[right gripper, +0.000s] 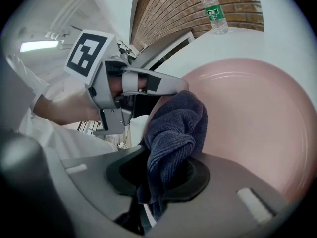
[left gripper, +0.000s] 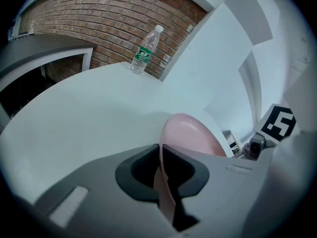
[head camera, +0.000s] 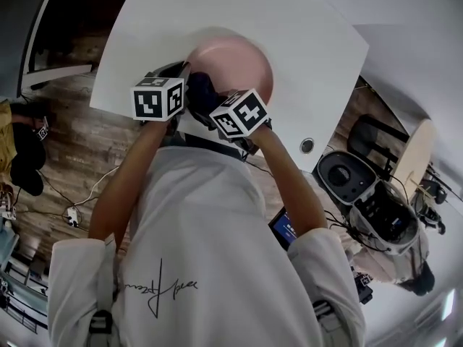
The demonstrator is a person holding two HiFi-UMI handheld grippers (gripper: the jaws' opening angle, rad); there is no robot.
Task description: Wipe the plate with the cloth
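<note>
The smooth white table point(head camera: 311, 42) is the largest thing. Over its near edge a round, glossy pink plate point(right gripper: 257, 128) is tilted up on its edge. The left gripper point(left gripper: 166, 180) pinches its rim. The right gripper point(right gripper: 158, 180) clamps a bunched, ribbed dark-blue cloth point(right gripper: 173, 133), whose length runs along the jaws toward the plate's face.

The plate point(head camera: 242, 60) is over the table point(head camera: 304, 35), the cloth point(right gripper: 176, 128) against its face, the bottle point(left gripper: 146, 51) standing well behind.
</note>
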